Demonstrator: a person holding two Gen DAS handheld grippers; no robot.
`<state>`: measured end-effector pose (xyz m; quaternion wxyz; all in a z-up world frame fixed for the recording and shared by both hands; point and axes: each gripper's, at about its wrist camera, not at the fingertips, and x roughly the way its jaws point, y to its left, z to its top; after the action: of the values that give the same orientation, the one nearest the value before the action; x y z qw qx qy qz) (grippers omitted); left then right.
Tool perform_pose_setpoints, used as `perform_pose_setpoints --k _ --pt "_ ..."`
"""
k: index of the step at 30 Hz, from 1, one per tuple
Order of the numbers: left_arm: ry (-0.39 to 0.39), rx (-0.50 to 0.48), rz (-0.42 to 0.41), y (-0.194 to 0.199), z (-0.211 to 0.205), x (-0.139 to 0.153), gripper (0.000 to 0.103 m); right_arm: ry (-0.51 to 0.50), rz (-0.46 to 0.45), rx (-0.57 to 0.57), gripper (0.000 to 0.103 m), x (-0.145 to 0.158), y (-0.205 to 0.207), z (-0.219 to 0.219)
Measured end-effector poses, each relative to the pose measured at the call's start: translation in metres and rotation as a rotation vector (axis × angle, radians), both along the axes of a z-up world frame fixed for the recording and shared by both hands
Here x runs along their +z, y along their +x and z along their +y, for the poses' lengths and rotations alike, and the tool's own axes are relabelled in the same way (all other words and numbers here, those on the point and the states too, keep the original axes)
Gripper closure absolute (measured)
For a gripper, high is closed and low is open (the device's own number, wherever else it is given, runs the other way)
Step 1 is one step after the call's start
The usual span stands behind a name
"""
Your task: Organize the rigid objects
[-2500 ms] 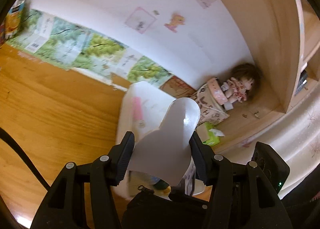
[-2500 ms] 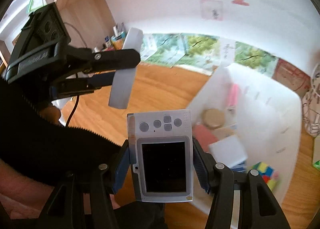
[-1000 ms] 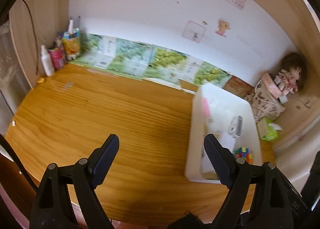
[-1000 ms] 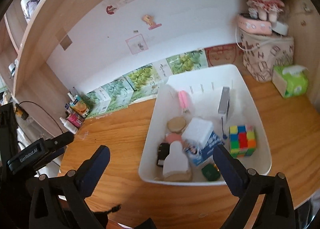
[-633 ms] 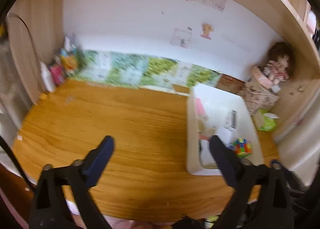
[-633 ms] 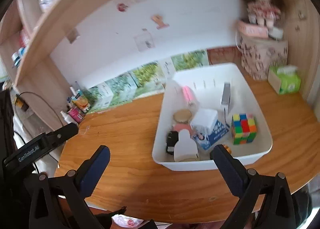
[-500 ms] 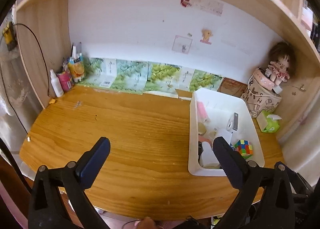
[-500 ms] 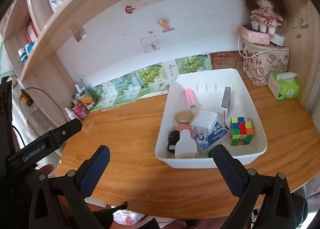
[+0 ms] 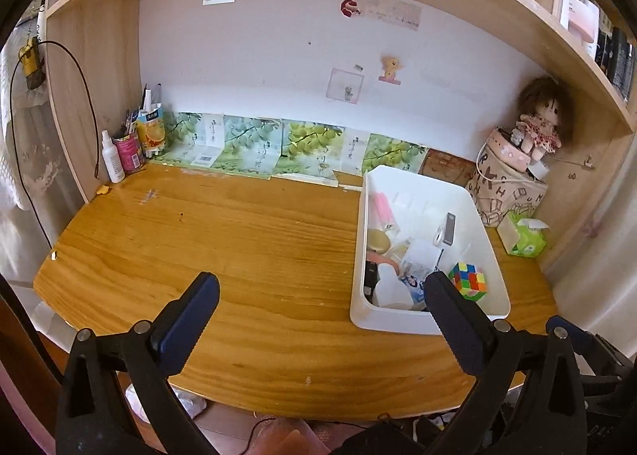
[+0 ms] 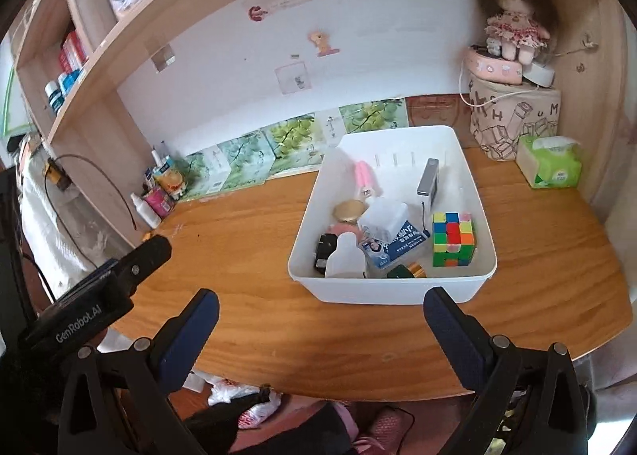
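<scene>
A white bin [image 10: 458,293] stands on the right part of the wooden desk [image 10: 247,256]; it also shows in the left wrist view [image 9: 402,325]. In it lie a colour cube [image 10: 454,239], a white bottle [image 10: 346,254], a grey handheld device [image 10: 428,177] on edge, a pink item [image 10: 364,172] and a blue-and-white box [image 10: 400,244]. My left gripper [image 9: 318,301] is open and empty, held back above the desk's front edge. My right gripper [image 10: 320,315] is open and empty, in front of the bin.
A doll [image 10: 513,31] sits on a patterned bag [image 10: 513,124] at the back right, beside a green tissue pack [image 10: 551,167]. Bottles and a pen cup [image 9: 131,144] stand at the back left. Shelves with books run overhead.
Both grippers let go of the white bottle and the grey device, which now lie in the bin. Both have since pulled back and up, away from the desk.
</scene>
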<state>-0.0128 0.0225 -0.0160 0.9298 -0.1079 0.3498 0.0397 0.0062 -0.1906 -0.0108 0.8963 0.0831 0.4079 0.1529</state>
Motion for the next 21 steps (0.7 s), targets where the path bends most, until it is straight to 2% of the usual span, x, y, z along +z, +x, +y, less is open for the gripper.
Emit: perform_pose_setpoints --k 5,21 --pt "0.033 0.016 -0.079 0.0 -0.008 0.014 0.001 -0.009 -0.057 0.007 0.0 0.01 0.009 -0.003" --pt "0.049 0.017 -0.085 0.017 -0.012 0.024 0.001 -0.025 -0.096 0.024 0.0 0.014 0.025 0.001"
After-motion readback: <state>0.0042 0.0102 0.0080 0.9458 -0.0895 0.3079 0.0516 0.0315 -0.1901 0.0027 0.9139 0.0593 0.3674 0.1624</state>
